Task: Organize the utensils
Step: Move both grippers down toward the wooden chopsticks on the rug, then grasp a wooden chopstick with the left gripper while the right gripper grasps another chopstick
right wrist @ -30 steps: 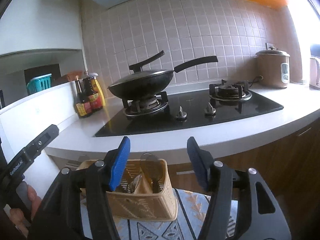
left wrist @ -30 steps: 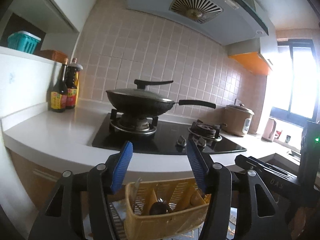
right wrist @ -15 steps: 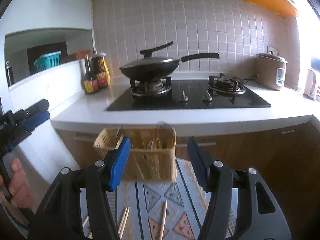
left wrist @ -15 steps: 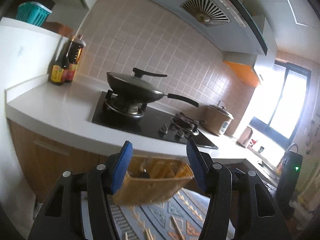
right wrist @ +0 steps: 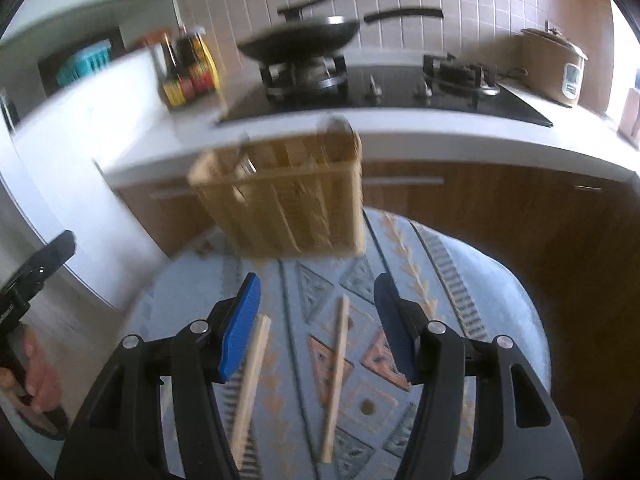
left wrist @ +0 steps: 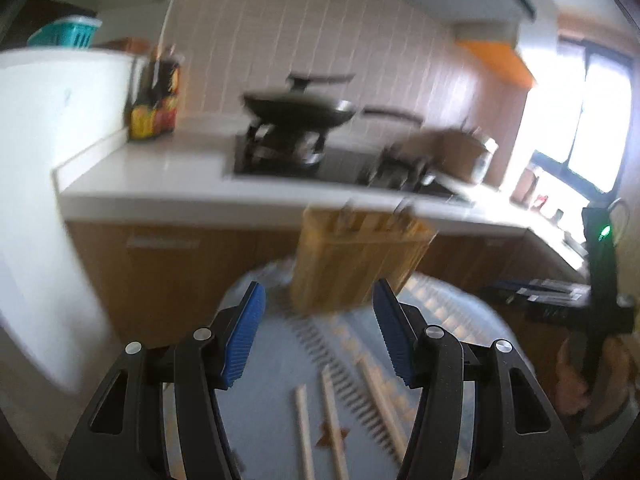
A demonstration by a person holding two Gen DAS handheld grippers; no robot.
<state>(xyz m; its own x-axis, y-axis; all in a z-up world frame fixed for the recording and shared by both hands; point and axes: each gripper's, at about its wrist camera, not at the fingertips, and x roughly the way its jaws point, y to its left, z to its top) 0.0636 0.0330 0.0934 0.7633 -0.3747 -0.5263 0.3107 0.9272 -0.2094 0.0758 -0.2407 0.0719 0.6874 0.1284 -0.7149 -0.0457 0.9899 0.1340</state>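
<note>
A blurred kitchen counter [right wrist: 400, 140] carries a stove and wok [right wrist: 300, 36]. Below, a patterned blue mat [right wrist: 460, 280] holds a yellow utensil basket [right wrist: 284, 200] and loose chopsticks [right wrist: 338, 360]. Left gripper [left wrist: 318, 336] and right gripper [right wrist: 316, 328] hover with jaws spread, empty.

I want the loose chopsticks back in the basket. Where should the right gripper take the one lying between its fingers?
Grip the chopstick near its middle, coming from above with the right gripper open across it. It lies flat on the patterned cloth, long and thin, pointing toward the basket, so the fingers should close across its width.
</note>
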